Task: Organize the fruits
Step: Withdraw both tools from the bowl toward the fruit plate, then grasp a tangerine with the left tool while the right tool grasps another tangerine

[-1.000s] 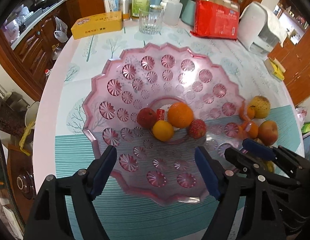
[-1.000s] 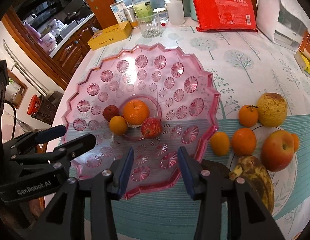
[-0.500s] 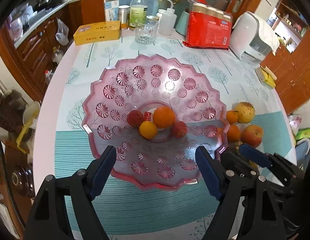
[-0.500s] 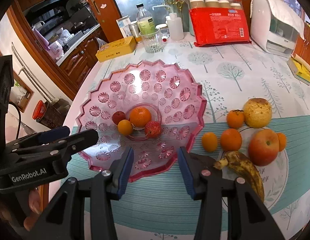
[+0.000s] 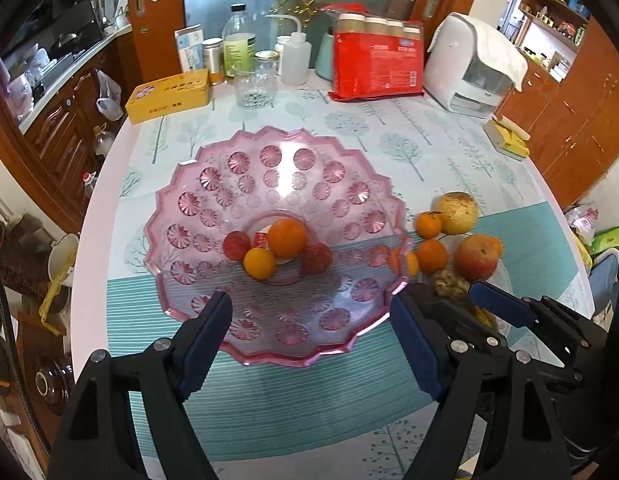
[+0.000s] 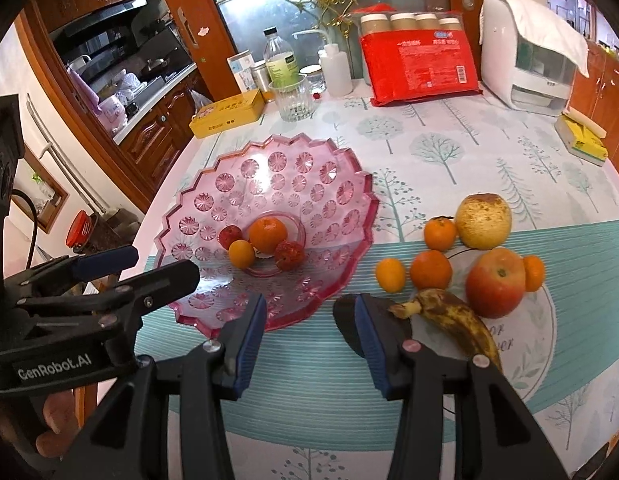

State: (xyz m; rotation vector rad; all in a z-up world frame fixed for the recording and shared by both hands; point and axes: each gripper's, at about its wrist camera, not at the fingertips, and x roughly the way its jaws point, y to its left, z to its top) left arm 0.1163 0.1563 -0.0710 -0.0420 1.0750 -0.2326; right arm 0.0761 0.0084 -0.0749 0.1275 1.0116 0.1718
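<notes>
Bowl: the pink bowl (image 6: 341, 200) sits left of centre on the surface (image 6: 449, 148), its near rim just ahead of both grippers.
In the bowl: one large orange (image 6: 268, 234), a small orange (image 6: 241, 254) and two red fruits (image 6: 289, 255), bunched in the middle well and touching one another.
Loose fruit: right of the bowl lie a small orange (image 6: 390, 275), two more oranges (image 6: 430, 269), a pale pear-like fruit (image 6: 483, 221), an apple (image 6: 495, 282) with another orange just behind it, and a browned banana (image 6: 453, 316).
Left gripper: the left gripper (image 5: 309, 340) hangs over the bowl's near rim, jaws spread wide, nothing between them.
Right gripper: the right gripper (image 6: 307, 328) hangs above the striped cloth between bowl and loose fruit, jaws parted by a moderate gap, nothing held. A dark patch by its right finger may be only shadow; the view does not settle it.
Step in hand: likely choosing the next loose fruit to move into the bowl.
Doing it well: the right gripper is nearer the pile, so it should take the small orange closest to the bowl; widen the jaws first, come down straight so the pads meet its widest part, and close gently.
Watch for: round fruit rolling off if nudged, and the soft banana, which would bruise under a firm squeeze.
Placing: lower into open bowl floor beside the cluster, not on top.
</notes>
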